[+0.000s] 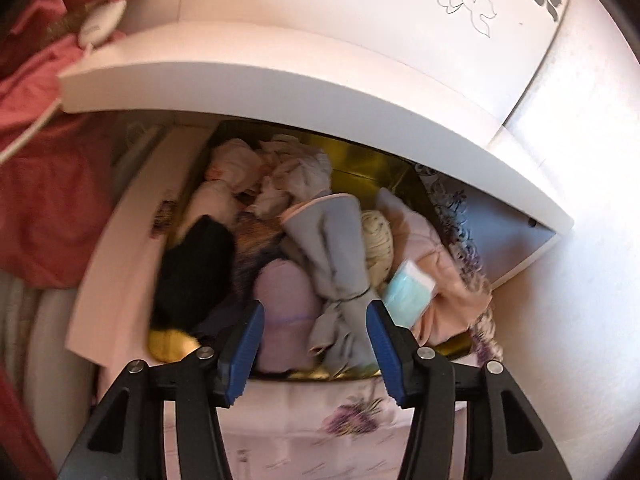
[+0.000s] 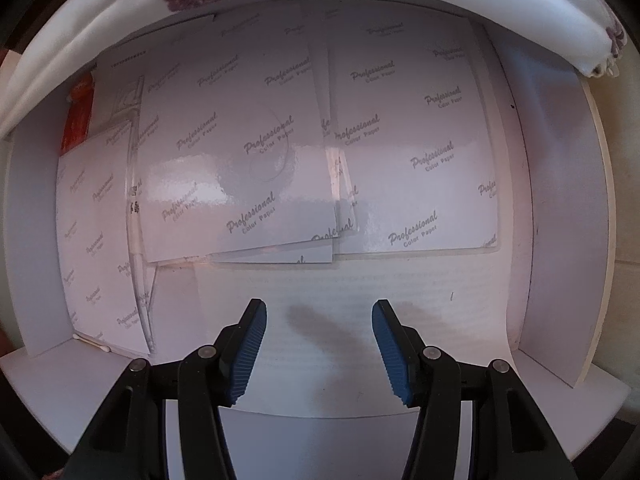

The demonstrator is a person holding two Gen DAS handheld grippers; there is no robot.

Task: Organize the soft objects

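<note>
Left tool (image 1: 315,334) is hanging wide open and empty over the gold box (image 1: 360,168) of soft stuff mid-frame, so I'd be dropping straight onto the grey bundle (image 1: 340,264), while the right tool (image 2: 319,334) is idling open above printed sheets (image 2: 248,152).

White shelf (image 1: 280,76) beside white wall (image 1: 580,120)
</note>
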